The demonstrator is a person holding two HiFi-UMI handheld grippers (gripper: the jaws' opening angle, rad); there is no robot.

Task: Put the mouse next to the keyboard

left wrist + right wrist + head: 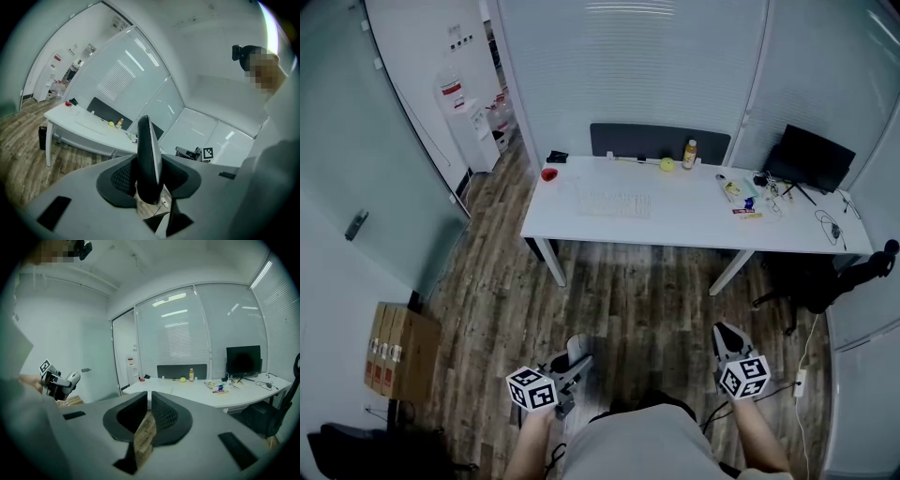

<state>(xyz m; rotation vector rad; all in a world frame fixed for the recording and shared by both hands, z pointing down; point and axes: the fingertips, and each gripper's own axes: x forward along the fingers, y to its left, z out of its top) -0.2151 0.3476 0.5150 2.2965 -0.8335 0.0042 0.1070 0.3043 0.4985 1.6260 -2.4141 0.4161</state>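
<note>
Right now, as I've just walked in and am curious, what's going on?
A person stands back from the white desk, a gripper in each hand. The left gripper is shut on the mouse; the right gripper is empty, jaws nearly together. The keyboard lies on the desk; the mouse isn't placed yet.

From the head: looks forward and steeply down over the wood floor (637,291). Catches the white desk (694,220) well off in the upper middle, and the left gripper (574,361) and right gripper (727,333) close at the bottom edge.

From the left gripper: looks along own jaws, rolled so the room leans. Puts the desk (63,116) far off at middle left and the right gripper (187,151) small at centre right. Loses the centre behind the mouse (149,159), hard up to the lens.

From the right gripper: looks nearly level along own jaws. Sets the desk (225,397) at middle right and the left gripper (65,379) at the left edge.

Shared by all three: the desk, with yellow ball (667,164) and bottle (689,153).
</note>
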